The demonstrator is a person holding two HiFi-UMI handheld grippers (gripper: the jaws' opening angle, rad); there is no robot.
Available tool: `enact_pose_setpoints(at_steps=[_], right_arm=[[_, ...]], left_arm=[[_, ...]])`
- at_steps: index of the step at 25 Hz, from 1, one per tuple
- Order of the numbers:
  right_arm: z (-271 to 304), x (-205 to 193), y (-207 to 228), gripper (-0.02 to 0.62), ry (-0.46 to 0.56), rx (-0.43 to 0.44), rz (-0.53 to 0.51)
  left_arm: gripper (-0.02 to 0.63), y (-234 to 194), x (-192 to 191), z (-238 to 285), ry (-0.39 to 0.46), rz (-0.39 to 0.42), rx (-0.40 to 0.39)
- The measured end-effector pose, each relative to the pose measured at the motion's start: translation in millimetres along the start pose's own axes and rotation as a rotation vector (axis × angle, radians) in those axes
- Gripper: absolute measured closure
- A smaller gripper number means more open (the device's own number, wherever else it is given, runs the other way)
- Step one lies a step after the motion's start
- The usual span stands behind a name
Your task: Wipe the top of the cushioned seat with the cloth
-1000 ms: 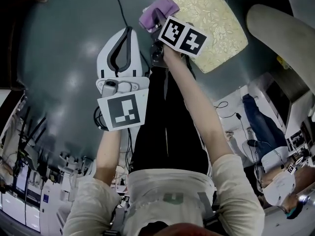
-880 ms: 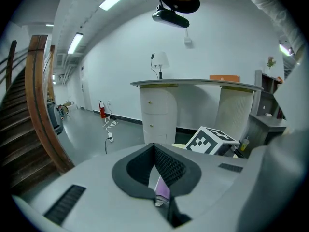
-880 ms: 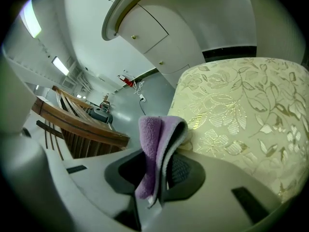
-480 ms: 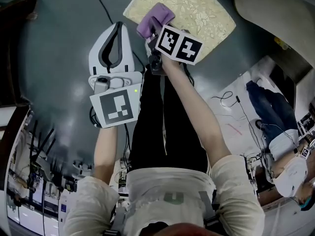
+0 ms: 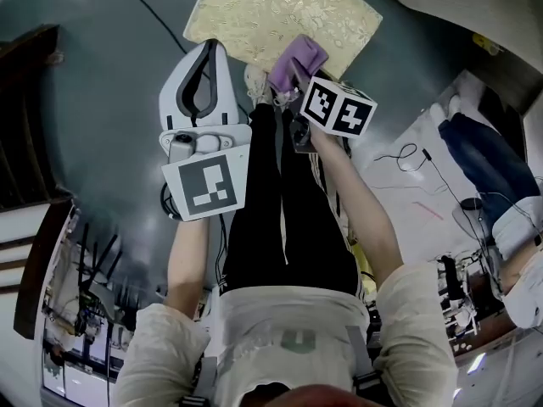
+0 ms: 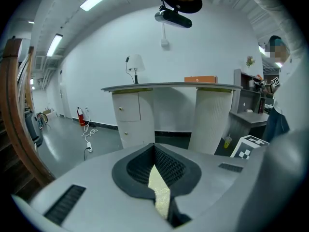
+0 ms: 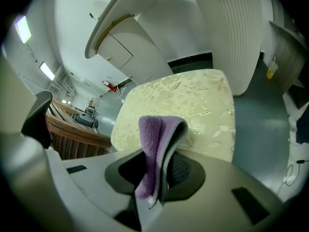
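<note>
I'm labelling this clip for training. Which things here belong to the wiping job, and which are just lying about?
Belonging to the job:
purple cloth, clamped in the right gripper
cushioned seat
left gripper, shut, holding nothing

Just lying about:
lamp
orange box
fire extinguisher
floor cable

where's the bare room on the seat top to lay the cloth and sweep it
Nearly all of the seat is bare: everything beyond the cloth, out to its far and side edges. The near edge is crowded: the right hand-held gripper pinches the cloth there, and the left hand-held gripper sits close by.
</note>
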State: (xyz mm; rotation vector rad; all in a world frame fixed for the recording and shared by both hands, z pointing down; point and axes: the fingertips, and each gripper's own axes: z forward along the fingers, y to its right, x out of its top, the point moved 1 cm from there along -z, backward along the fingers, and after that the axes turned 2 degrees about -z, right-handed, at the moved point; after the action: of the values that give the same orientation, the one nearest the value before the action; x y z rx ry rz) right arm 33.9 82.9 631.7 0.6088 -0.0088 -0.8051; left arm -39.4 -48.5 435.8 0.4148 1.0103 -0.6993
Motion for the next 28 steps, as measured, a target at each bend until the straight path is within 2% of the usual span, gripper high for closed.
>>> enact_pose_setpoints(at_steps=[6,12,18,28], right_arm=[[-28,-9,42,0.502,0.001,-0.033,-0.008],[-46,-21,71,0.502,-0.012,-0.08,-0.016],[-55,-22,78,0.502,-0.021,-0.105,-0.069],[-56,-25,86,0.502,-0.033,-0.136,-0.058]], left_arm=[[0.6,32,7,7,0.001,0.036,-0.064],[0.6,43,7,8,0.005,0.055,-0.077],[0.6,49,8,7,-0.005,0.069,-0.096],[0.6,38,3,4,-0.009,0.058,-0.082]])
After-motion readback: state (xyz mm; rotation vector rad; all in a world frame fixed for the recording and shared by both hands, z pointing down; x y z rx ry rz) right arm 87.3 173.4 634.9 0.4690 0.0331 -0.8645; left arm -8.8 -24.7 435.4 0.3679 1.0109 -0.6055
